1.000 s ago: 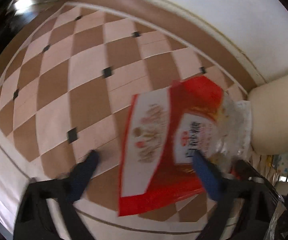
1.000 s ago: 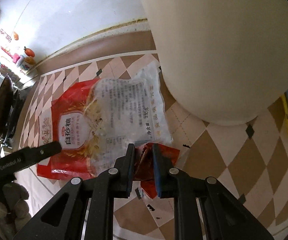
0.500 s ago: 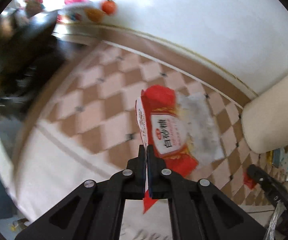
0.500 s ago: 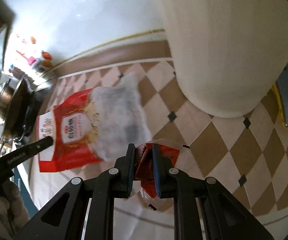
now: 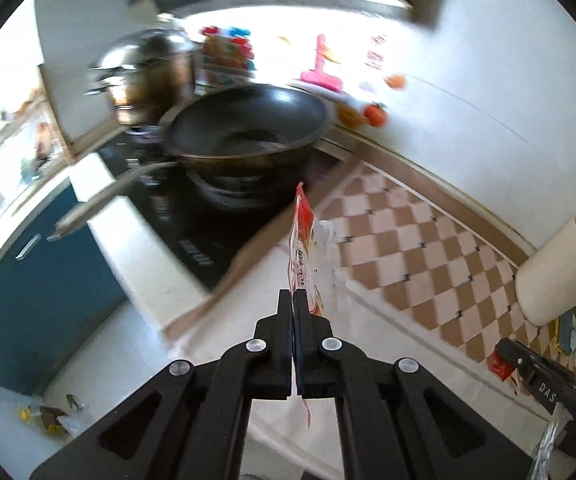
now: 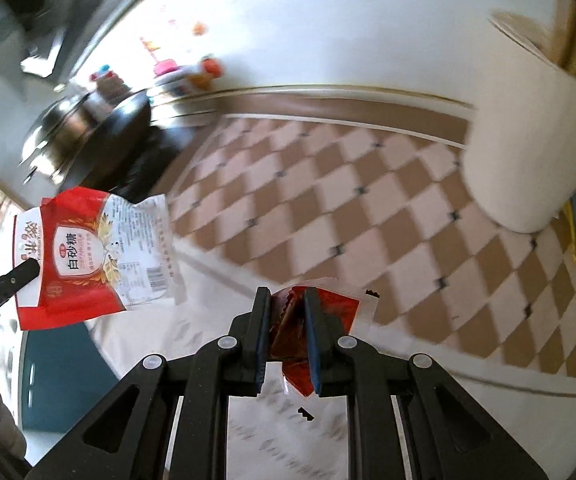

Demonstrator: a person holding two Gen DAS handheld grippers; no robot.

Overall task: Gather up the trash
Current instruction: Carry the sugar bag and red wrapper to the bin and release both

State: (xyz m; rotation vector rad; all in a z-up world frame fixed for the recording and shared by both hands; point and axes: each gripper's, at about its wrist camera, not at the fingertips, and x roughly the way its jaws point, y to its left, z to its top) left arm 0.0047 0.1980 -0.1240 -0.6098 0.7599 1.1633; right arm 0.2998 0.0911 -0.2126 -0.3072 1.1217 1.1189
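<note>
My left gripper is shut on a red and clear sugar bag, seen edge-on and lifted above the counter. The same bag hangs in the air at the left of the right wrist view, held by the left gripper's finger. My right gripper is shut on a crumpled red wrapper and holds it above the checkered counter. The right gripper also shows at the lower right of the left wrist view with the red wrapper.
A black wok sits on the black stove with a steel pot behind it. A cream cylindrical holder stands at the right by the wall. A blue cabinet lies below the counter edge. Small litter lies on the floor.
My left gripper closed on the sugar bag and lifted it off the counter, swinging up toward the stove. My right gripper rose too, still holding the red wrapper.
</note>
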